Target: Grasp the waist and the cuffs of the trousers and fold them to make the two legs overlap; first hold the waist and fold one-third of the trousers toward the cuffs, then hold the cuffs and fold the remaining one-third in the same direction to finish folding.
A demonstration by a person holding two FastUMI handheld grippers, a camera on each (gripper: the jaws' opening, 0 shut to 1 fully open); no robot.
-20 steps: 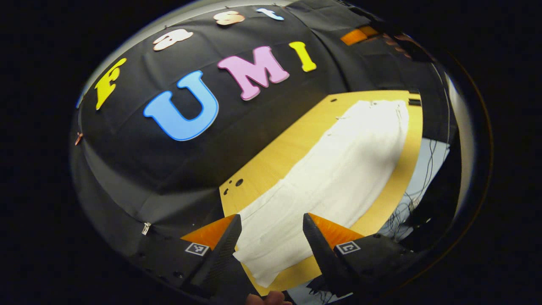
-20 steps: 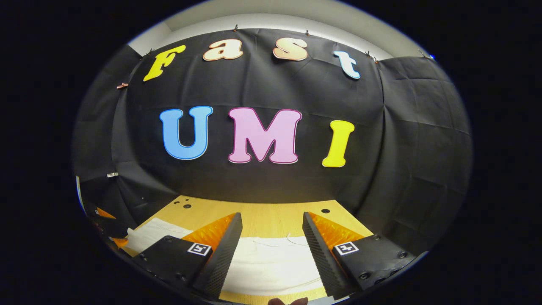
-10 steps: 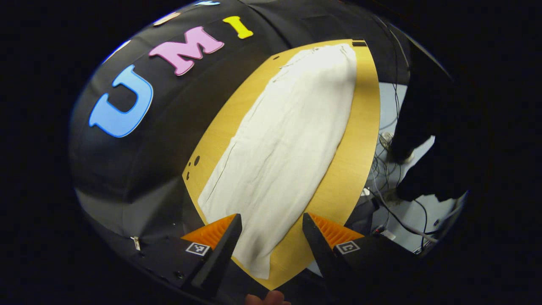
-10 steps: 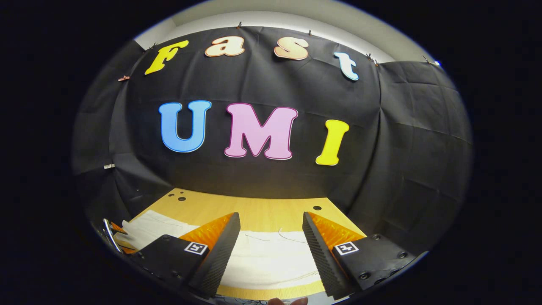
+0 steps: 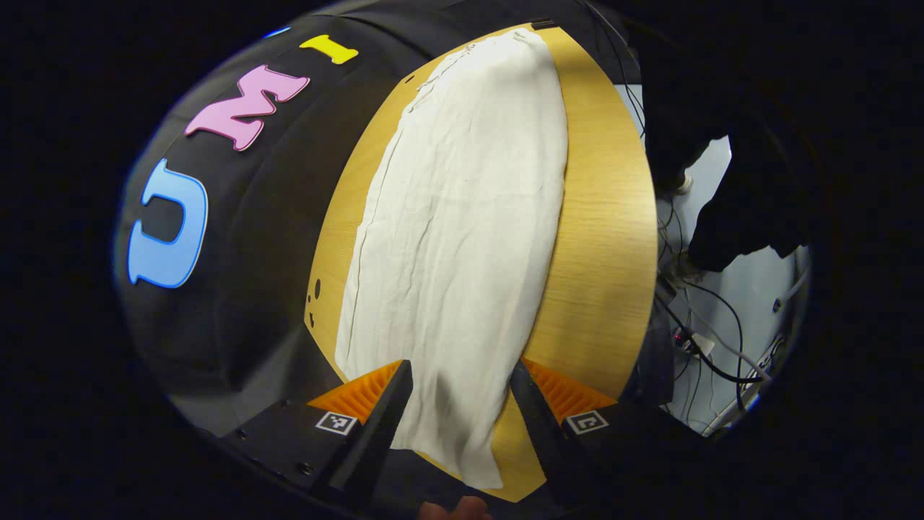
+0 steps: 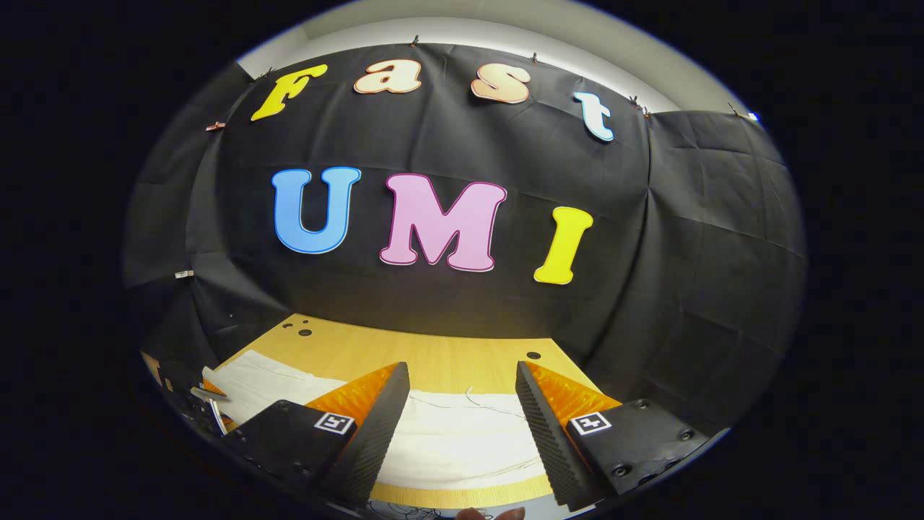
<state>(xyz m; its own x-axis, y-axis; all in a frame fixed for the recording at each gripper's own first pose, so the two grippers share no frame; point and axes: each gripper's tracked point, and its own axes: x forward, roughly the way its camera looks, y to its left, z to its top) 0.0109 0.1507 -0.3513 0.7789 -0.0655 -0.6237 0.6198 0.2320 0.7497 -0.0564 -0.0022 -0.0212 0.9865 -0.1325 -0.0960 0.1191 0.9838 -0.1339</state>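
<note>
A: Where are the trousers?

B: The long white wrinkled cloth trousers (image 5: 462, 238) lie flat and stretched lengthwise on the yellow wooden table (image 5: 606, 238). In the left gripper view they run from the near end, between the fingers, up to the far end, where loose drawstrings trail off the edge.

A: And the left gripper?

B: The left gripper (image 5: 458, 404) hangs above the near end of the trousers with its 2 fingers spread wide. Cloth shows in the gap between them, but neither finger presses on it, so it holds nothing.

A: What about the other one?

B: In the right gripper view the right gripper (image 6: 462, 415) is also wide open and holds nothing. It points at the black cloth wall (image 6: 693, 274), with the other end of the white trousers (image 6: 462, 440) lying on the table (image 6: 433, 354) under and past its fingers. Whether the fingers touch the fabric I cannot tell.

A: Anything beside the table?

B: In the left gripper view, tangled dark cables (image 5: 704, 318) lie on the pale floor (image 5: 751, 289) along the table's right edge. 2 small dark holes (image 5: 315, 289) sit in the table's left corner beside the trousers.
</note>
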